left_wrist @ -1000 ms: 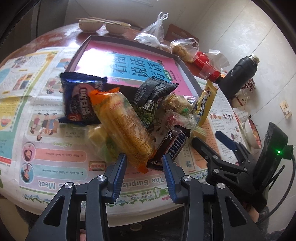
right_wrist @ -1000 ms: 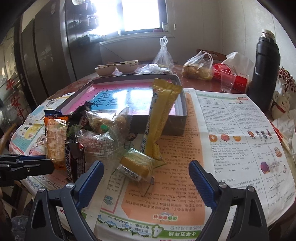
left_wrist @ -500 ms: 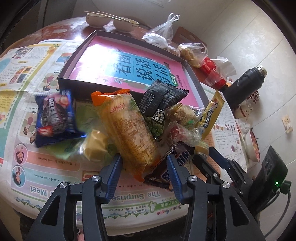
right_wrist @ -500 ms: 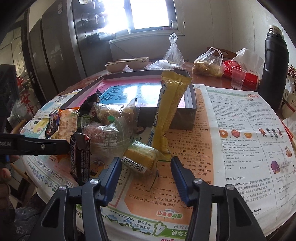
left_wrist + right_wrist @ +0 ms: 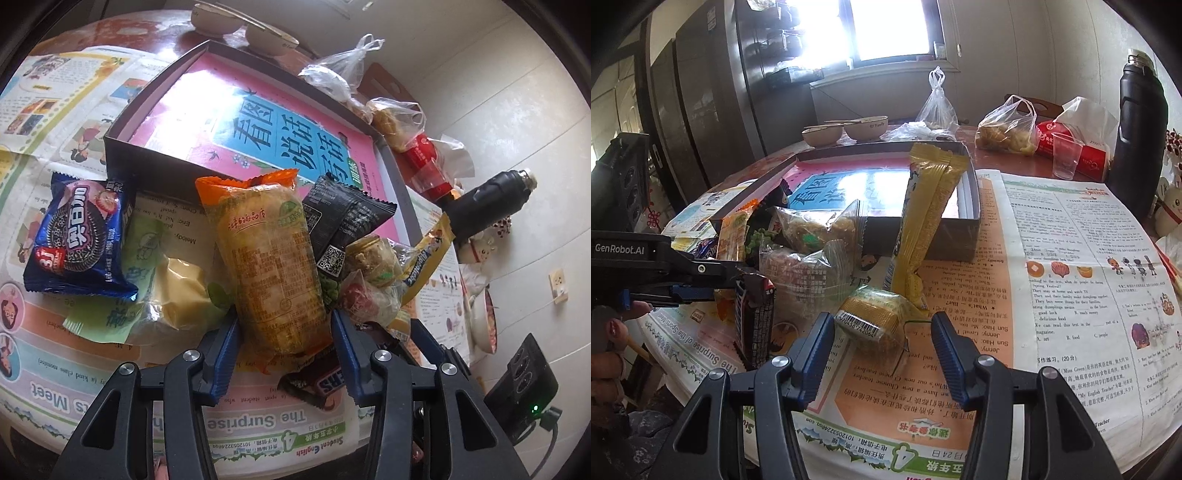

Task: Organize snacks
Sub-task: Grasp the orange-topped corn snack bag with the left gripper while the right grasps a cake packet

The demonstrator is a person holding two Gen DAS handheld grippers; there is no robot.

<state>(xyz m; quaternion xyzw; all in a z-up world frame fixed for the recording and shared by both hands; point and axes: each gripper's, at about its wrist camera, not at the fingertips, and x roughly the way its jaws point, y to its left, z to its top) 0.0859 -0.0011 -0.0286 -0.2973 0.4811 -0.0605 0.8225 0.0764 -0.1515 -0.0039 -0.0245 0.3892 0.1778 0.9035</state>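
A heap of snack packs lies on newspaper in front of a shallow dark box (image 5: 147,166) lined with a pink book. My left gripper (image 5: 284,343) is open, its fingers on either side of the near end of a long orange-ended cracker pack (image 5: 269,266). A blue cookie pack (image 5: 81,236) lies to the left, and a Snickers bar (image 5: 325,384) under the right finger. My right gripper (image 5: 882,332) is shut on a small yellow cake pack (image 5: 871,321) resting on the paper. A tall yellow wafer bar (image 5: 923,221) leans on the box wall (image 5: 953,236).
A black flask (image 5: 1141,122), a plastic cup (image 5: 1065,155), a red tissue pack and plastic bags (image 5: 1004,129) stand behind and to the right of the box. Two bowls (image 5: 846,129) sit at the far edge. A person's hand (image 5: 613,332) holds the left gripper.
My left gripper widened and moved forward until the cracker pack came between its fingers. The blue cookie pack ended up further left. My right gripper's fingers closed in from wide onto the small cake pack.
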